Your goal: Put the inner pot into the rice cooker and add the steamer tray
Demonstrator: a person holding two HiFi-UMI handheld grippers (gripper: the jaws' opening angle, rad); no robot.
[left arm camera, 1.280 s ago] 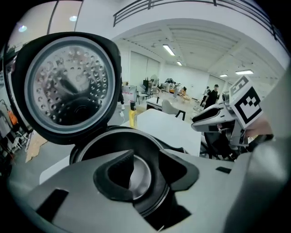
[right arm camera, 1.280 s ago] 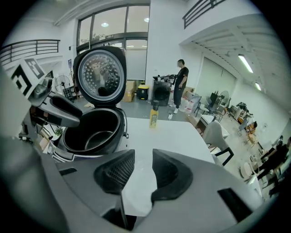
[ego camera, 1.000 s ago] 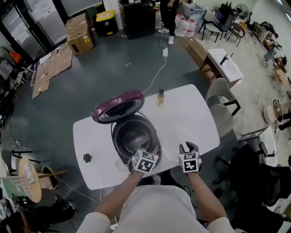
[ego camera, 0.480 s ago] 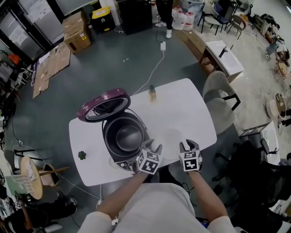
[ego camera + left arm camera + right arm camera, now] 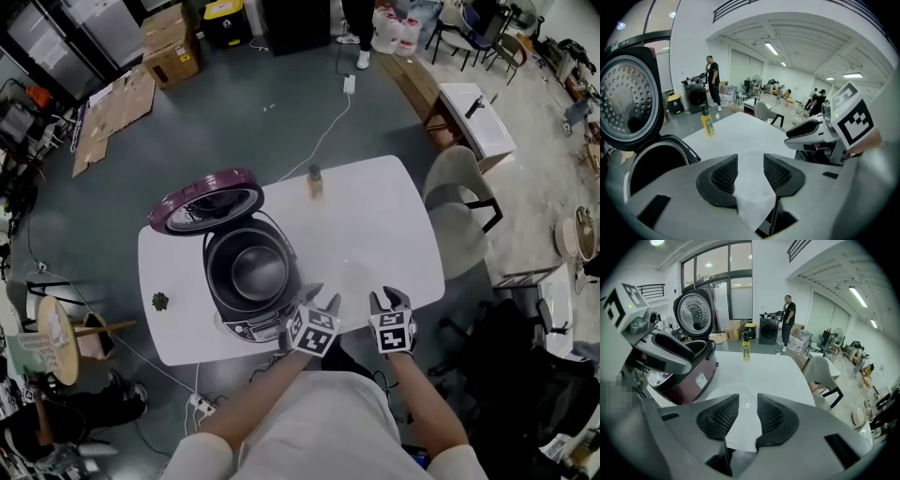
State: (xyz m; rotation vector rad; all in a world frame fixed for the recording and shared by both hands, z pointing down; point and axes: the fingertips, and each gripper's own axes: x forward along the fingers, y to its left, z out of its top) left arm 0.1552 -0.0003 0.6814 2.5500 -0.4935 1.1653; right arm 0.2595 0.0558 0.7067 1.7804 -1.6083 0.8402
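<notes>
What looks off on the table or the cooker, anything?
Nothing stands out. Rice cooker sits upright on the table, lid open, inner pot sitting inside. Bottle stands upright; no spill seen.

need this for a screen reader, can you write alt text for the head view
An open rice cooker with its purple lid tipped back sits on a white table, its metal inner pot inside. The person's left claw and right claw, both open and empty, hover at the near edge; a small bottle stands at the far edge.
</notes>
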